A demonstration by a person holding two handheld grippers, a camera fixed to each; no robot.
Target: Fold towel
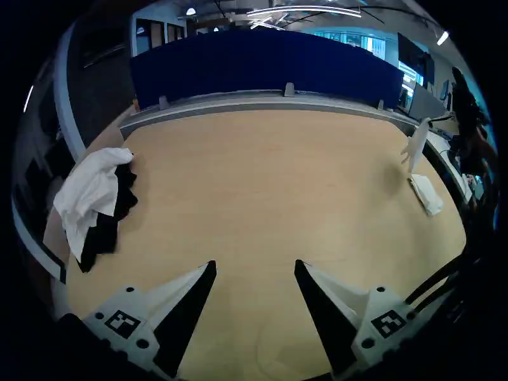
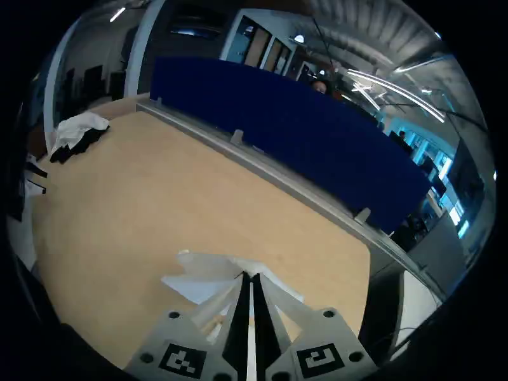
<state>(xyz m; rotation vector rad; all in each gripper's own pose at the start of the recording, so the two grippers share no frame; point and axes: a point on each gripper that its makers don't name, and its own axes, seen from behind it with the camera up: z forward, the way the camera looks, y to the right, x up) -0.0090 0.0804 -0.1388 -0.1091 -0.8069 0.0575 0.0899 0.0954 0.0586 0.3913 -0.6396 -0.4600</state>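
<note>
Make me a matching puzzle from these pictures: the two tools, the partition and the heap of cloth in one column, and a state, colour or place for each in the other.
Things:
1. left tool
2. right tool
3. partition
4. cloth heap

Descriptions:
A. dark blue
B. shut on the white towel
C. open, holding nothing
D. lying near the table's edge

Pairs: 1-C, 2-B, 3-A, 4-D
</note>
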